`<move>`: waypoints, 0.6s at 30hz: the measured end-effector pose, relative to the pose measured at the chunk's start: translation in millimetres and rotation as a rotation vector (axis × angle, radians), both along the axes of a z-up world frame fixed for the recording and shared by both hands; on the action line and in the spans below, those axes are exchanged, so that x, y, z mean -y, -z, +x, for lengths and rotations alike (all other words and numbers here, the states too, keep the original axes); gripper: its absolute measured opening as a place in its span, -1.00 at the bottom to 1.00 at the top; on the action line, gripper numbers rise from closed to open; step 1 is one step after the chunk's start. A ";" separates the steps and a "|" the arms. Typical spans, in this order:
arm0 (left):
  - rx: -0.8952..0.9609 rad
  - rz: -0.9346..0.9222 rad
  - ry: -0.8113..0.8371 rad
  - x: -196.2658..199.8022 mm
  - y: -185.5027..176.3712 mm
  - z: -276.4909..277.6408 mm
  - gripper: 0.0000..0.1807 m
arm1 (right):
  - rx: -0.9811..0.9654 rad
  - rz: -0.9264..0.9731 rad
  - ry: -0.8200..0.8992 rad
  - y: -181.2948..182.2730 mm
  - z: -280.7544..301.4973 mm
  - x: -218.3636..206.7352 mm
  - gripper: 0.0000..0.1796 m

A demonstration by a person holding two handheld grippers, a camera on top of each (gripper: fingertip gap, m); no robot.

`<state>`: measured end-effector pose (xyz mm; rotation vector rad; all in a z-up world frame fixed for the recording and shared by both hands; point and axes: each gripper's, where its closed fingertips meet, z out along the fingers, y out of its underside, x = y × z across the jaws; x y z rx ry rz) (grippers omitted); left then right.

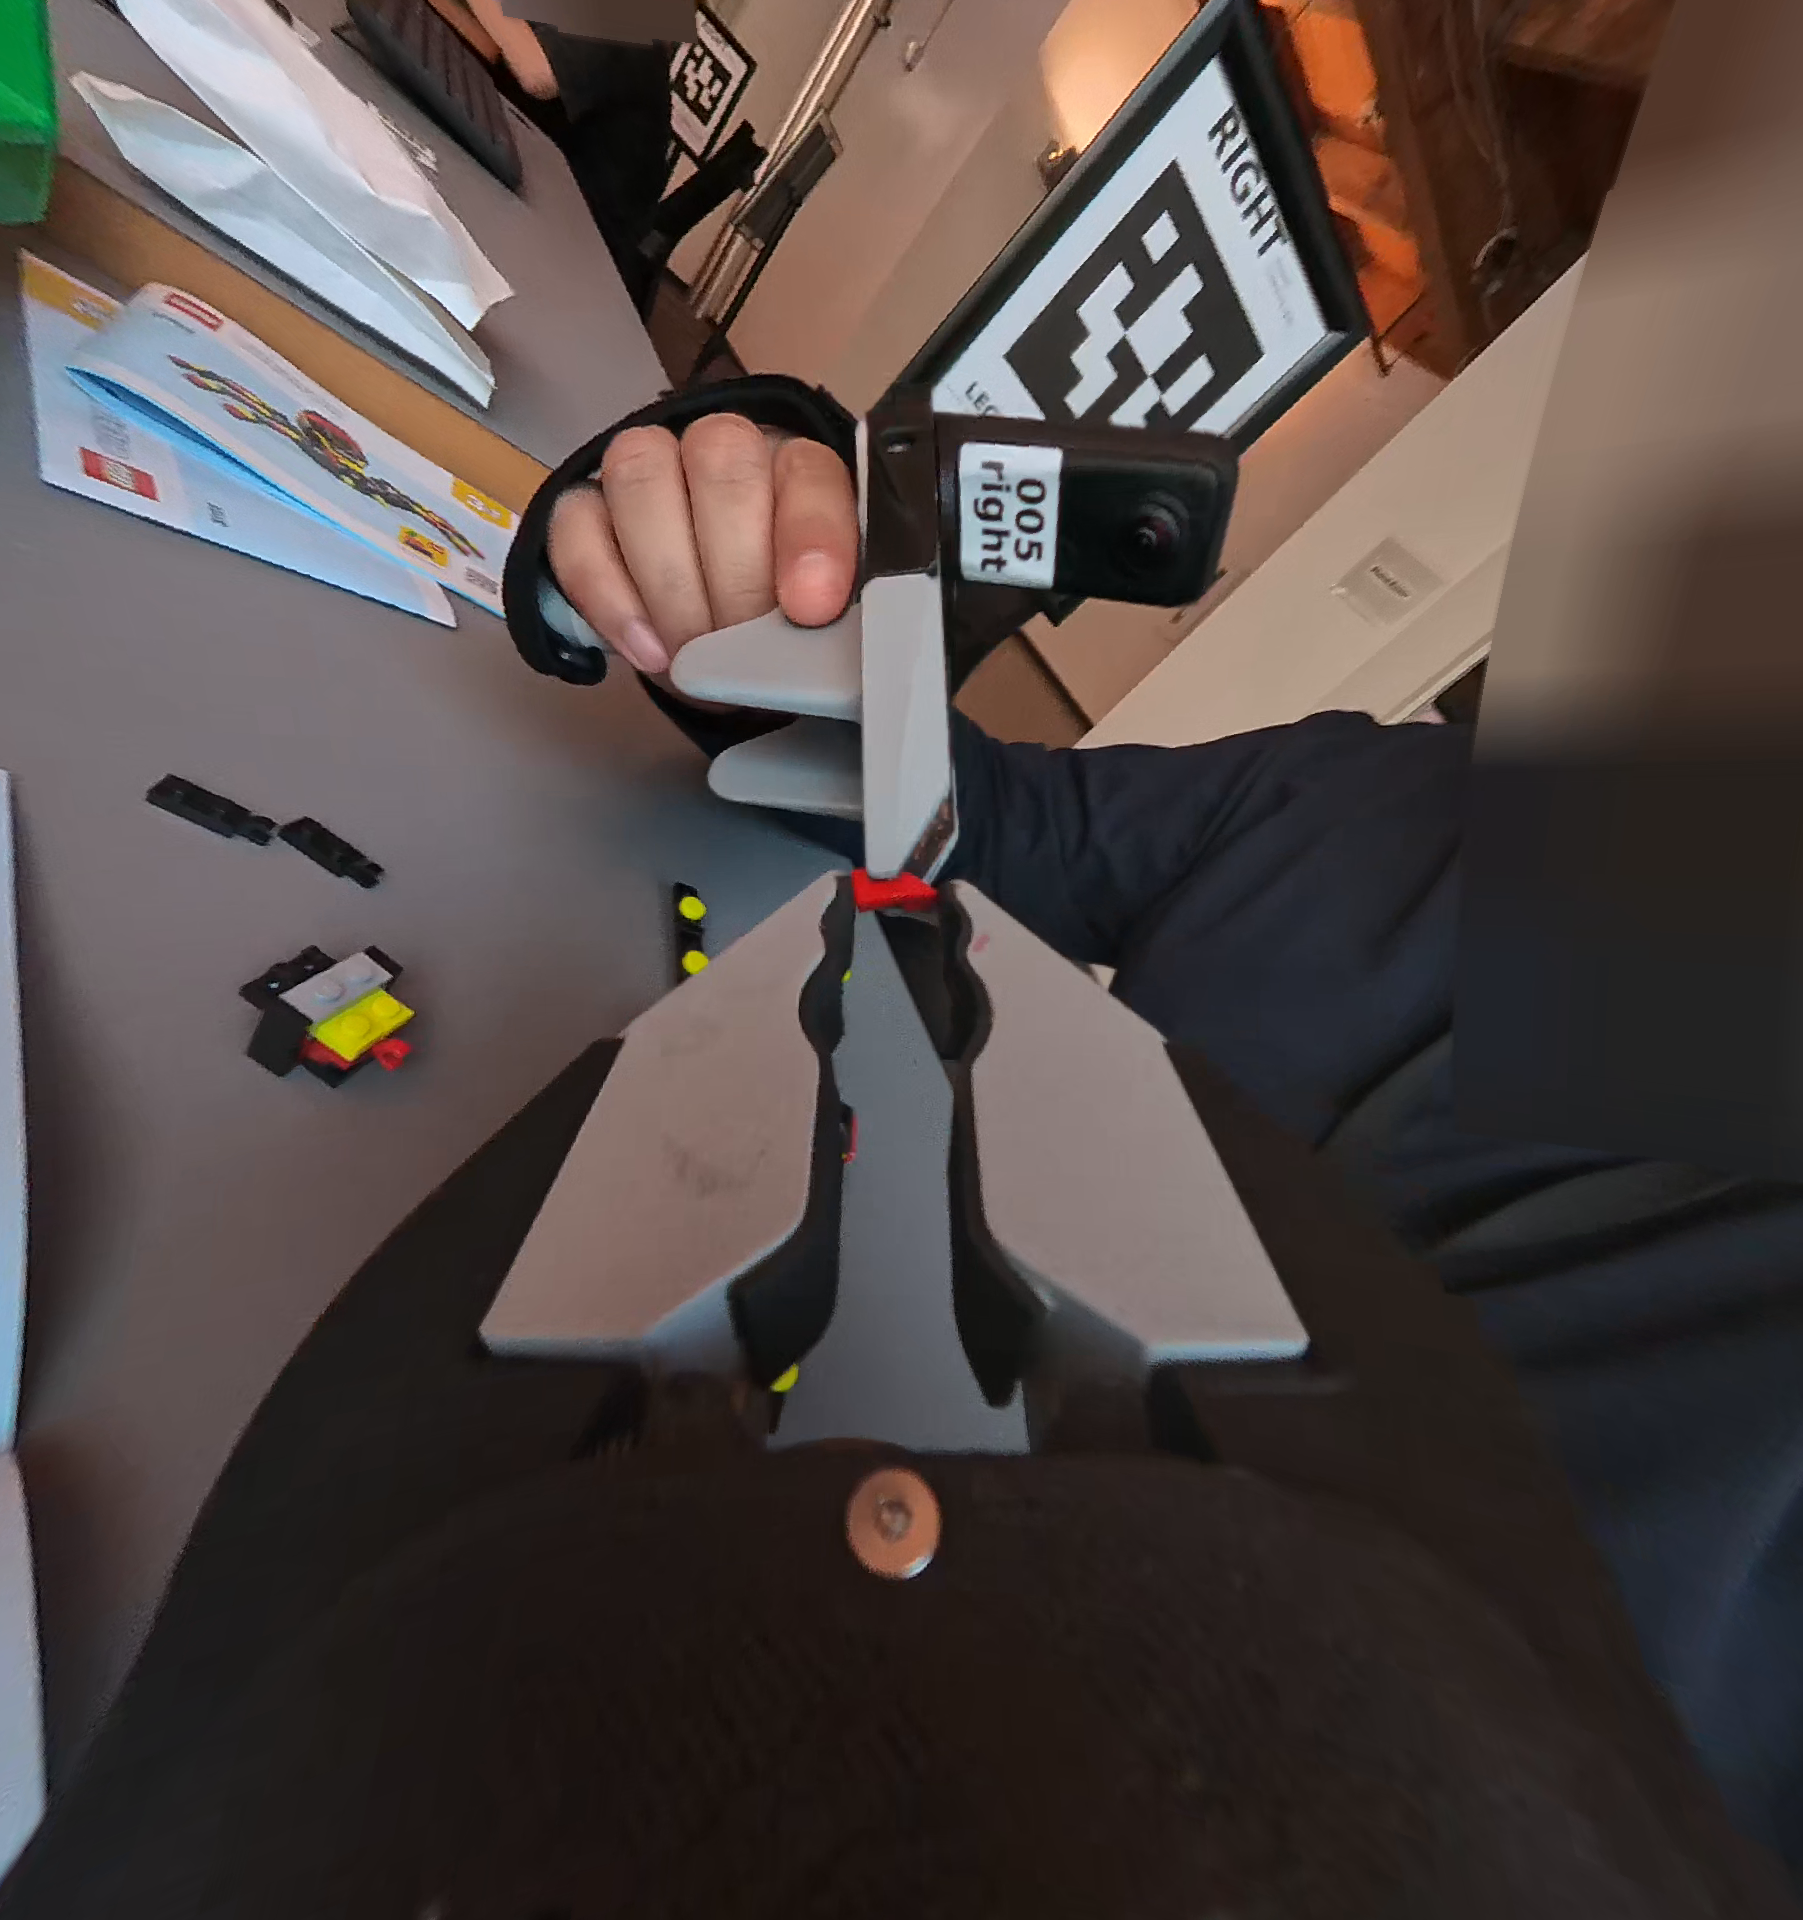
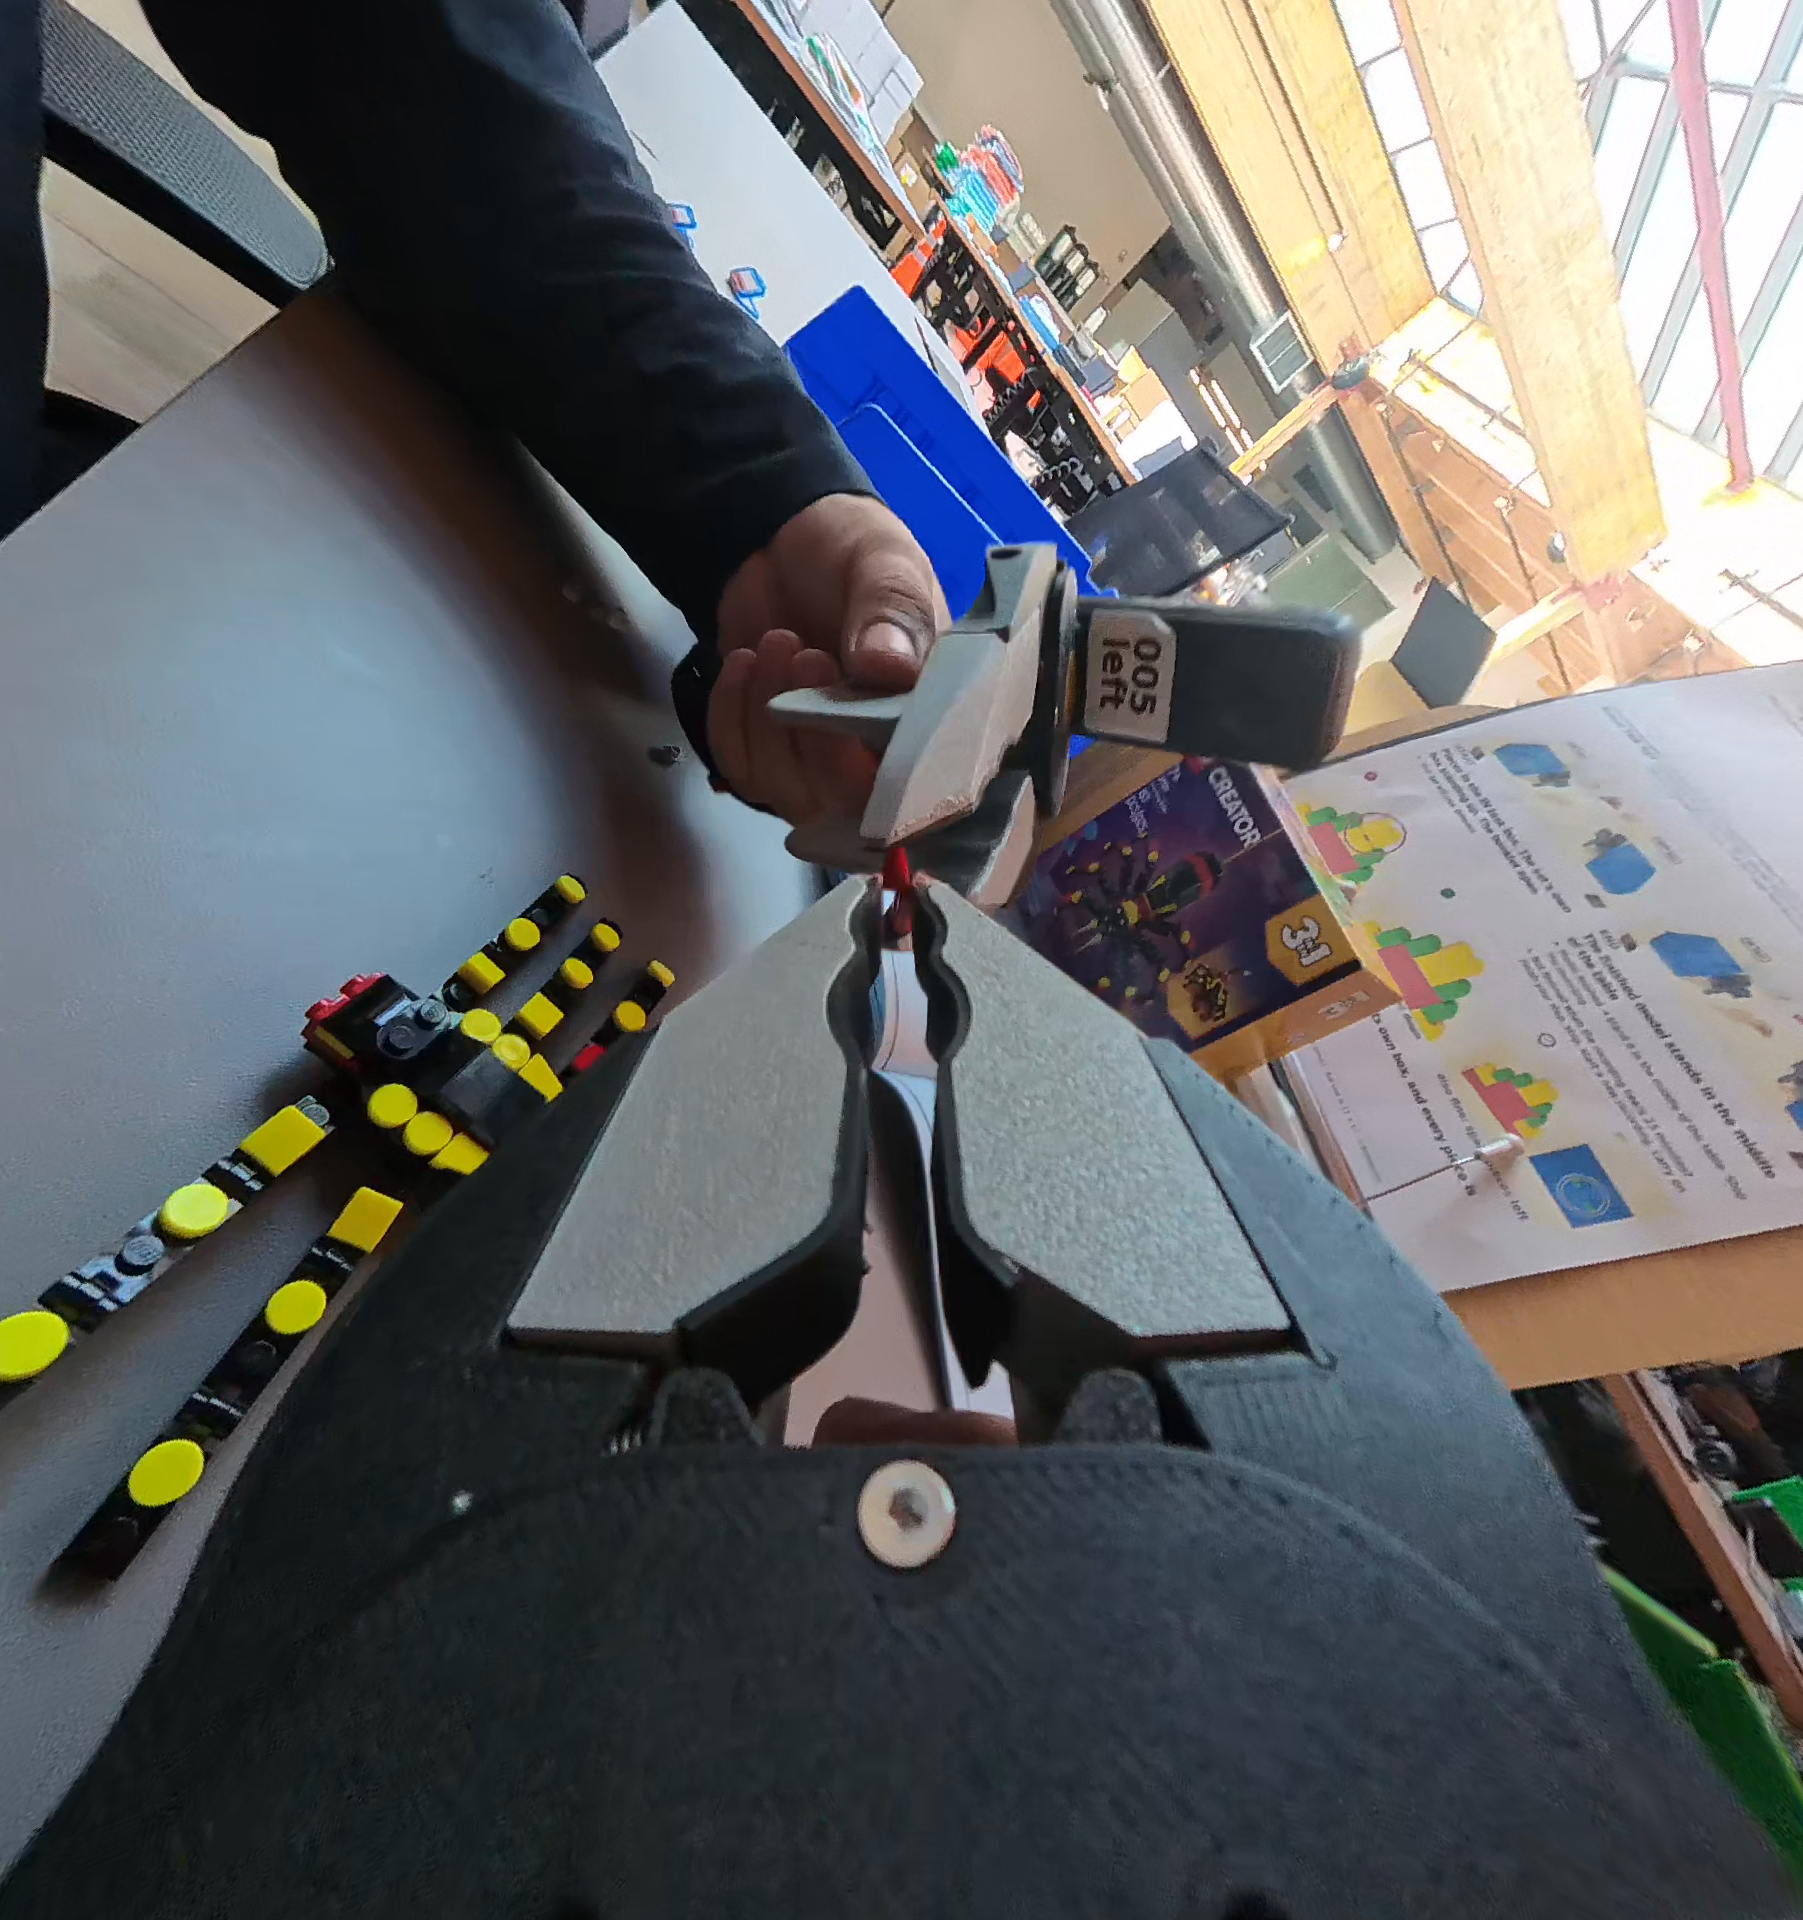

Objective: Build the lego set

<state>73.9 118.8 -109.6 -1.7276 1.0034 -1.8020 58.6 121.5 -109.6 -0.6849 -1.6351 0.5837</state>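
Lying at the left of the left wrist view, a small black, grey and yellow lego assembly [image 1: 328, 1006] rests on the grey surface [image 1: 253, 675], with an instruction booklet [image 1: 253, 447] at upper left. At frame centre, the left claw [image 1: 892, 899] and right claw [image 1: 902, 847] meet tip to tip, both narrowed on one small red lego piece [image 1: 889, 891]. In the right wrist view, black-and-yellow lego legs [image 2: 284, 1143] lie at the left; the lego box [image 2: 1198, 914] stands right of centre.
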 end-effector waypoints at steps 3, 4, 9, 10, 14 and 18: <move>-0.028 0.160 -0.056 -6.0 -2.0 -1.2 -0.86 | 0.004 -0.112 0.027 -3.2 7.0 -10.5 -0.99; -0.056 0.238 -0.086 -9.4 -0.7 -1.9 -0.86 | -0.007 -0.167 0.030 -6.8 10.3 -14.2 -0.99; -0.213 0.658 -0.198 -22.5 7.8 -0.6 -0.86 | -0.019 -0.457 0.025 -13.3 21.0 -27.7 -0.91; -0.217 0.693 -0.198 -22.9 7.5 1.2 -0.86 | -0.023 -0.454 0.005 -14.3 21.7 -24.8 -0.94; -0.203 0.700 -0.090 -15.9 12.0 7.2 -0.86 | 0.028 -0.244 -0.001 -0.9 19.9 -14.3 -1.00; -0.168 0.763 0.129 0.2 19.3 8.3 -0.86 | 0.106 -0.115 0.013 15.0 18.8 -9.9 -0.92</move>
